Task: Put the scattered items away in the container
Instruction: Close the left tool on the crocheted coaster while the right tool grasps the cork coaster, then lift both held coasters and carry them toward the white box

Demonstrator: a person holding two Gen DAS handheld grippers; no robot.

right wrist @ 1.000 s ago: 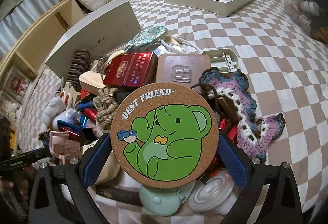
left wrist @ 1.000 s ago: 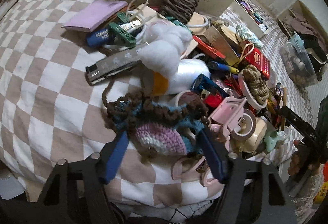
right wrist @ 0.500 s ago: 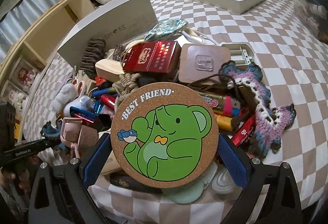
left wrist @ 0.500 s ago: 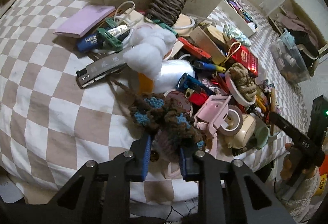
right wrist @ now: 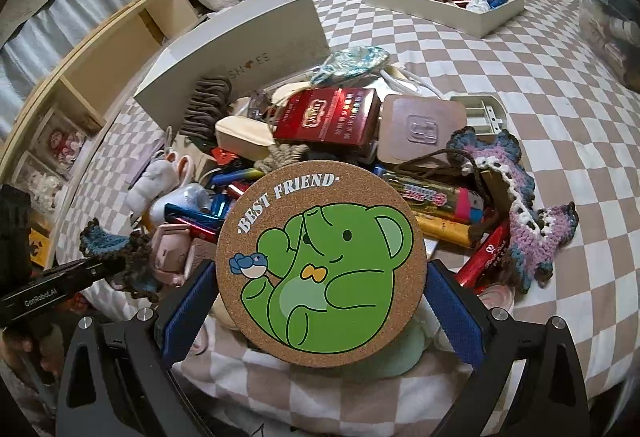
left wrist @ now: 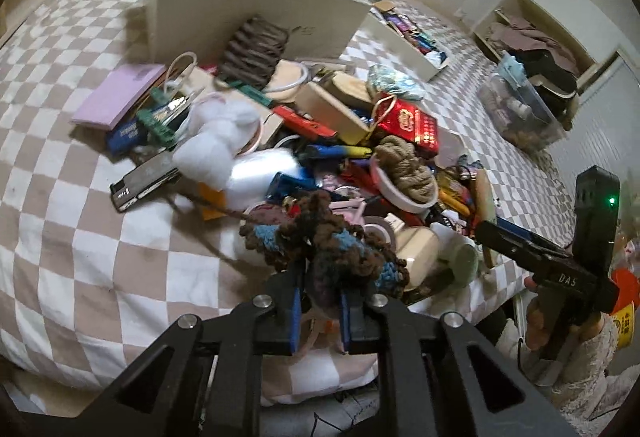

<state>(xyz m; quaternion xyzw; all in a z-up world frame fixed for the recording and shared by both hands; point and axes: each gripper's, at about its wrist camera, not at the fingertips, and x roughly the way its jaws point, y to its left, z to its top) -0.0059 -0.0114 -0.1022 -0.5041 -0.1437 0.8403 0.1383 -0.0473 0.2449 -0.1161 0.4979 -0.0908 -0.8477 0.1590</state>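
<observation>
Now left gripper closing on crocheted pouch, lifting it off pile beside shoe box; right gripper clamping cork coaster; both container-bound.

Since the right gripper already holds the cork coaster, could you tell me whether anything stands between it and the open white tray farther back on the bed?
Yes. The pile of scattered items lies directly between the cork coaster in the right gripper and the white tray. Beyond the pile there is only bare checkered bedspread.
</observation>
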